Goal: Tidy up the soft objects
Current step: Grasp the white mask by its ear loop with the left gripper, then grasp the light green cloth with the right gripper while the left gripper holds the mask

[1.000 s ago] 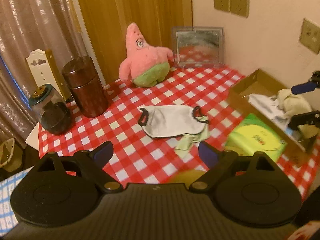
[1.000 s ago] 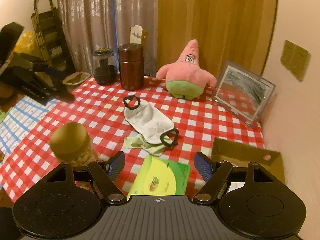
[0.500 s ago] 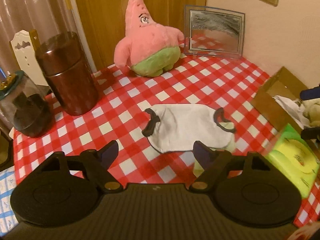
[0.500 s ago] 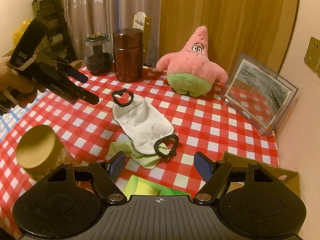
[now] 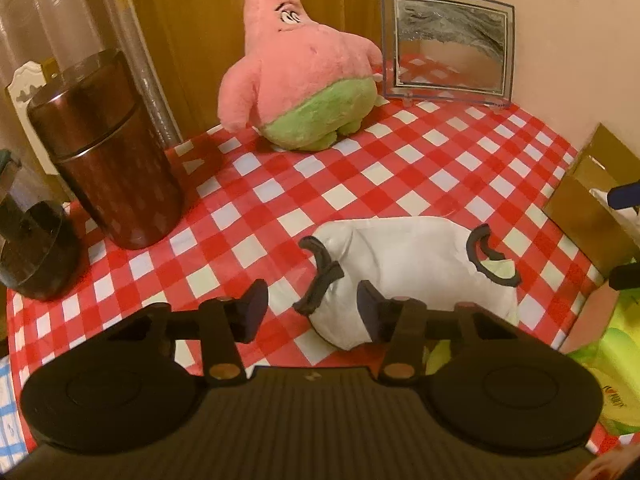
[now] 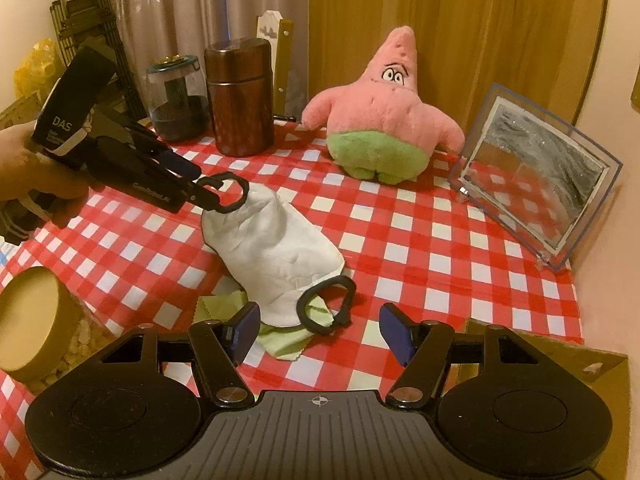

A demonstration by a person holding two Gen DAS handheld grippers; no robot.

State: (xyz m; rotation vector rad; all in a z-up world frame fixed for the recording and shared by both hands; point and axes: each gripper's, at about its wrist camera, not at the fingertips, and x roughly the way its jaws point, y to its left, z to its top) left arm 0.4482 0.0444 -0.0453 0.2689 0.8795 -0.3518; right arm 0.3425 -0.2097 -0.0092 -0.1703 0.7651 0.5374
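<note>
A white face mask [image 5: 412,264] [image 6: 276,256] with black ear loops lies flat on the red-checked tablecloth [image 5: 360,168], over a pale green cloth [image 6: 280,340]. My left gripper [image 5: 312,308] [image 6: 196,184] is low over the mask's one end. Its jaws are closing with that black loop [image 5: 316,288] between the pads, which do not press on it. My right gripper [image 6: 320,330] hangs over the other end, its jaws closing around the second loop [image 6: 328,308] without touching it. A pink star plush [image 5: 304,80] [image 6: 380,128] sits upright at the back. A cardboard box [image 5: 588,208] [image 6: 540,356] stands at the right.
A brown canister [image 5: 104,176] [image 6: 240,100] and a glass jar [image 5: 28,248] [image 6: 176,100] stand back left. A clear picture frame [image 5: 448,44] [image 6: 536,176] leans on the wall. A green tissue pack [image 5: 612,376] and a tan-lidded jar [image 6: 28,320] sit near the front. A hand [image 6: 24,168] holds the left gripper.
Both grippers have come down and forward onto the mask's two ends. The left jaws have narrowed a lot around one ear loop; the right jaws have narrowed slightly.
</note>
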